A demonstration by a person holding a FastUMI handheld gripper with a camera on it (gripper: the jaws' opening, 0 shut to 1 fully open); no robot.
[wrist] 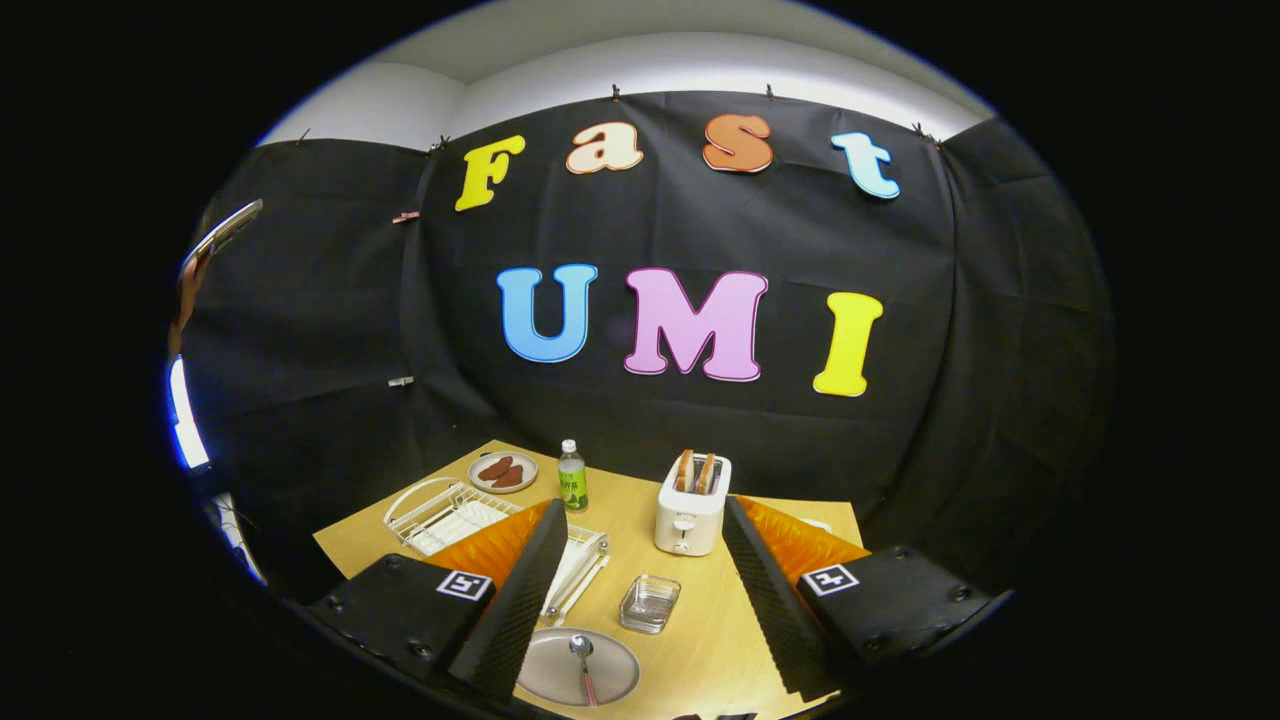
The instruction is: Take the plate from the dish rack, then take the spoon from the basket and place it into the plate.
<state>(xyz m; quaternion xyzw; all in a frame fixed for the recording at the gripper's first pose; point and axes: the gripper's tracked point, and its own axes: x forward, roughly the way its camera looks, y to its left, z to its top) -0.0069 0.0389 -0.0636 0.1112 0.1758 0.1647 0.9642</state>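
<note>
Spoon (583, 664) is lying in the plate (560, 680) on the surface (700, 640), just ahead of the claw (640, 600). Claw is hovering above, fingers spread wide, holding nothing. Basket (650, 603) is sitting empty beside the dish rack (450, 515). Task is looking finished.

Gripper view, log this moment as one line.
gripper open, empty | spoon on plate | basket beside | dish rack behind

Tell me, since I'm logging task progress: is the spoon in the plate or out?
In. The spoon lies on the plate, between the open hand-held gripper fingers, near the small clear basket.
</note>
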